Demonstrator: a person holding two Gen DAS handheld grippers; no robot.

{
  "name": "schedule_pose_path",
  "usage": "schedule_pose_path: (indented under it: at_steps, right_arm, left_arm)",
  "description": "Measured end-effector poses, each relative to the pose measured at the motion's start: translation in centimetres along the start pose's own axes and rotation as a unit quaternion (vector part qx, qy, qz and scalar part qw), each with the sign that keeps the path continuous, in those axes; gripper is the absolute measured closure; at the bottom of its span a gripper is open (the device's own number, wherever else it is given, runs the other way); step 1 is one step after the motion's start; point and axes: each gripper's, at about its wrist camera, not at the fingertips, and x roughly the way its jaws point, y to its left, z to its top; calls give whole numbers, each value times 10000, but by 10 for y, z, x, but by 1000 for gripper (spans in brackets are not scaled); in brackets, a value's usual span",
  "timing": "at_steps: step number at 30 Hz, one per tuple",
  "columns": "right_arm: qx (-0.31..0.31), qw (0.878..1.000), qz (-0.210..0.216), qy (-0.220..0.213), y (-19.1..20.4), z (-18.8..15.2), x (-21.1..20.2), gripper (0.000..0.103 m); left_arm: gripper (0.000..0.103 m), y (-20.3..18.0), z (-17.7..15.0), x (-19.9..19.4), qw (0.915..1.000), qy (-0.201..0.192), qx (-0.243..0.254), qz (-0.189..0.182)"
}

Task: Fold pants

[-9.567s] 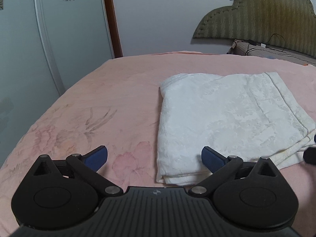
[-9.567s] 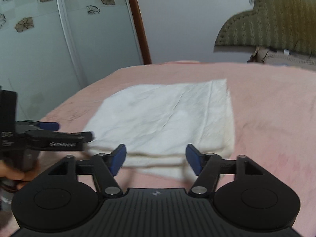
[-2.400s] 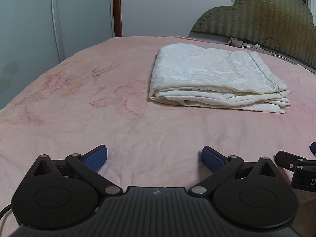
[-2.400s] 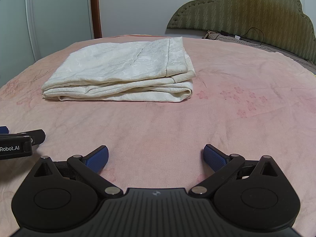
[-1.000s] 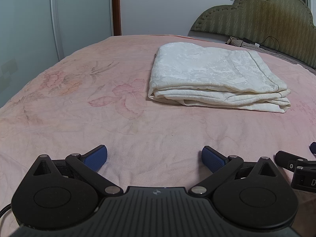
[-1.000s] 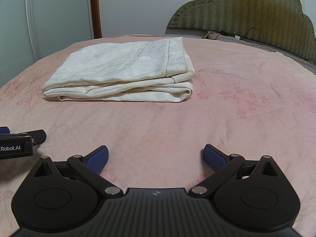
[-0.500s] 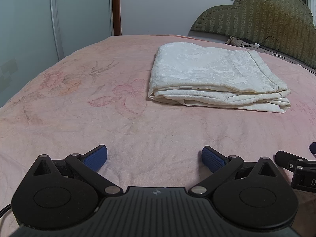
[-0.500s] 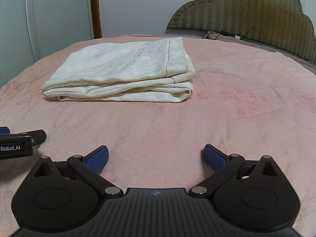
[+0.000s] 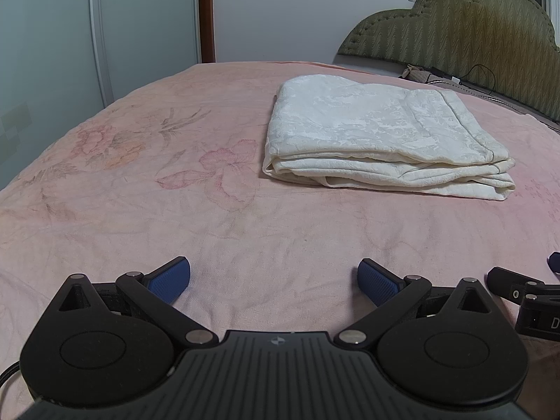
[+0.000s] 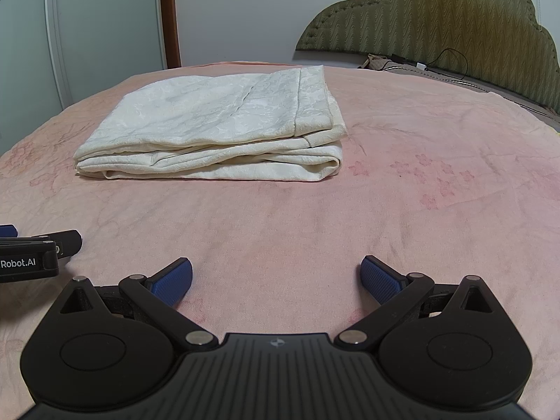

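The cream-white pants (image 9: 378, 136) lie folded into a flat rectangular stack on the pink bedspread (image 9: 147, 182). They also show in the right wrist view (image 10: 224, 129). My left gripper (image 9: 274, 280) is open and empty, low over the bedspread, well short of the stack. My right gripper (image 10: 276, 281) is open and empty too, at about the same distance in front of the stack. Each gripper shows at the edge of the other's view, the right one (image 9: 525, 297) and the left one (image 10: 31, 252).
A padded olive headboard (image 9: 455, 24) stands at the far right with a cable and small items (image 9: 451, 78) at its foot. Pale sliding wardrobe doors (image 9: 70, 42) and a brown door frame (image 9: 206, 14) line the far left.
Since 9.6 s ago both grippers have drawn back from the folded stack and dropped low over the bedspread. Over the last second nothing has visibly moved.
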Motion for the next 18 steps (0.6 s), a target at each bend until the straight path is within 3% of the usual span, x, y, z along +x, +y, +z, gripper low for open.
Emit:
schedule_pose_path:
  at_steps: [18]
  right_arm:
    - [-3, 10000, -2, 3, 0, 0, 0, 0]
  left_arm:
    - [0, 0, 0, 0, 10000, -18, -52, -50]
